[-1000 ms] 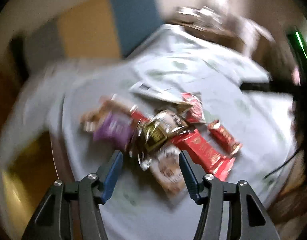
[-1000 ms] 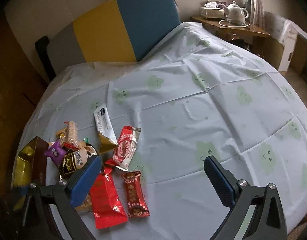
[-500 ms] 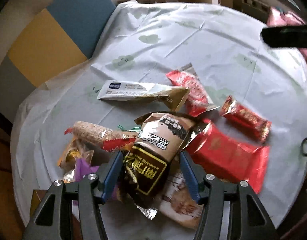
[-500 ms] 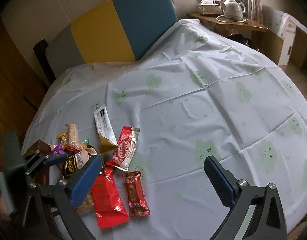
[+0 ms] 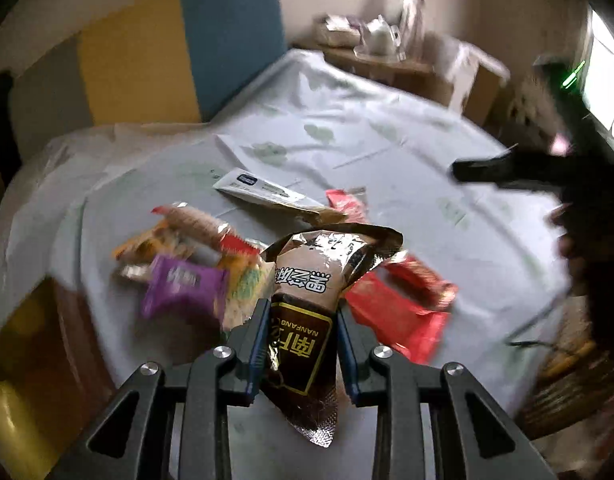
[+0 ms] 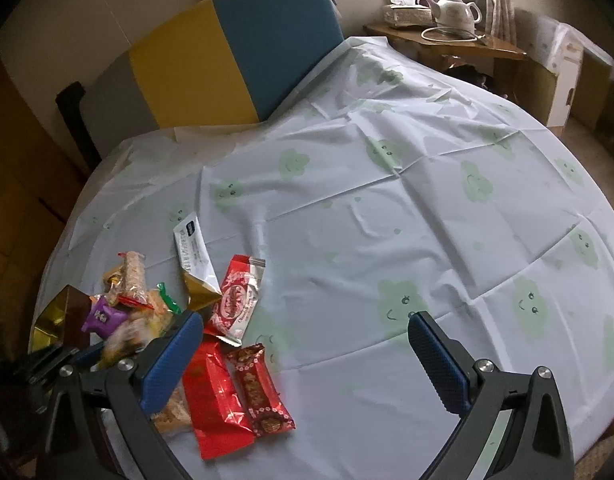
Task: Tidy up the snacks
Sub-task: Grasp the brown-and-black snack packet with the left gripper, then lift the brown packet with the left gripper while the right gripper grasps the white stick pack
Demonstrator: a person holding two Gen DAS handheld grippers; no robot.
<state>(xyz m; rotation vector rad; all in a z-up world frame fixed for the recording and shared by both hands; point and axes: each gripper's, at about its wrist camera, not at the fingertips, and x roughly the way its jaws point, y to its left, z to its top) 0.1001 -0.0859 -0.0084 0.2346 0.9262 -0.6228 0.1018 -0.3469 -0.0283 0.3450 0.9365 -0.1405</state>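
Observation:
A heap of snack packets lies at the near left of the round table. My left gripper (image 5: 302,306) has a brown and black foil packet (image 5: 307,280) between its blue pads. The jaws are closing and the pads press on its sides. Beside it lie a purple packet (image 5: 183,286), a cereal bar (image 5: 199,226), a white and gold sachet (image 5: 267,194) and a large red packet (image 5: 391,316). My right gripper (image 6: 303,320) hangs open over the cloth, just right of the heap, with nothing between its fingers. A small dark red bar (image 6: 259,390) lies under it.
A gold and brown box (image 6: 55,320) stands at the table's left edge, next to the heap. The pale tablecloth (image 6: 387,220) with green clouds covers the table. A yellow and blue chair back (image 6: 235,52) stands behind, and a side table with a teapot (image 6: 455,12) at the back right.
The left jaws have come together onto the brown packet, which stood loose between them half a second ago. The left view has swung up and blurred. The right gripper has kept still.

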